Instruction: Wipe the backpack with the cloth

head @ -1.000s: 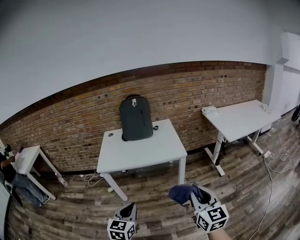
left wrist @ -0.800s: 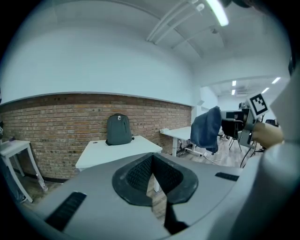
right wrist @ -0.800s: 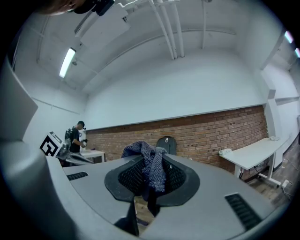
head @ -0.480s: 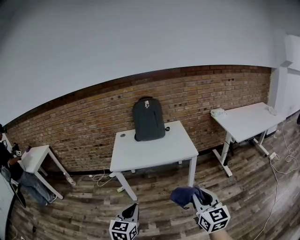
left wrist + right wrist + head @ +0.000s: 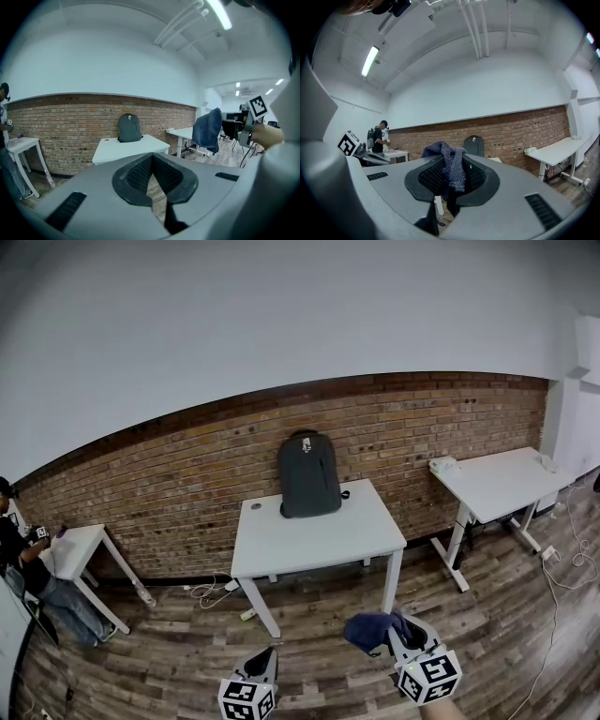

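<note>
Cloth (image 5: 367, 629) pinched in right claw (image 5: 395, 637), left claw (image 5: 266, 655) closed empty, both low, facing backpack (image 5: 308, 476)

A: What's the back wall like?
B: A low band of red brick wall (image 5: 187, 474) under plain white painted wall (image 5: 281, 324).
A: Furniture?
B: 3 white rectangular tables on the brown wood-plank floor (image 5: 169, 652): middle table (image 5: 319, 540), long right table (image 5: 502, 479), small left table (image 5: 80, 549). A tube ceiling light (image 5: 369, 60) glows.
</note>
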The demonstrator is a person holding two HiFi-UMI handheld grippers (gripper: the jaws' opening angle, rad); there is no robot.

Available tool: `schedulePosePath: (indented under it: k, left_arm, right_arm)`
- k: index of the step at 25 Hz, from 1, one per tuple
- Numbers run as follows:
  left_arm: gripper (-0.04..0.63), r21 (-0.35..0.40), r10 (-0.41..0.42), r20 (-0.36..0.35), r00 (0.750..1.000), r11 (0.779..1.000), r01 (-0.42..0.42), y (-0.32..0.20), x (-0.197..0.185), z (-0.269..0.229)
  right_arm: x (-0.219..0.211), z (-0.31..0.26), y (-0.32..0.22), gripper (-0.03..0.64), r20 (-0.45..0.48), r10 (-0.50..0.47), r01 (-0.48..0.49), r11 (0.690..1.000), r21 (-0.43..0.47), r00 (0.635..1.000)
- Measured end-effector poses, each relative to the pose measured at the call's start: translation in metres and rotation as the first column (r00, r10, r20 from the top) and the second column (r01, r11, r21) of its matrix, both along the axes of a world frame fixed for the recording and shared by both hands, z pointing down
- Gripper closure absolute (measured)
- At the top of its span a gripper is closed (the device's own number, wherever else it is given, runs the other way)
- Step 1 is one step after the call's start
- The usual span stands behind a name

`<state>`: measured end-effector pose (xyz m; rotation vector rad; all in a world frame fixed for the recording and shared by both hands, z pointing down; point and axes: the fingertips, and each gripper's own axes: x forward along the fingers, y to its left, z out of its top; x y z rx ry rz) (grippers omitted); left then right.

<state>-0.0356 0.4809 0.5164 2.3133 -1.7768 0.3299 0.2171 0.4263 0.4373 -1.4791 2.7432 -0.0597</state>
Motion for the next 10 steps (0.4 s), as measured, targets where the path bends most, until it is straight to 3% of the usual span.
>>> schedulePosePath:
  k: [10]
  left_arm:
    - [0.604, -0.009, 0.015, -0.006, 1.000, 1.000, -0.015, -0.0046, -0.0054, 0.0032]
  right_arm:
    - [-0.0070, -0.0031, -0.0003, 0.551, -0.017, 0.008, -0.008, 1.000, 0.007, 1.000]
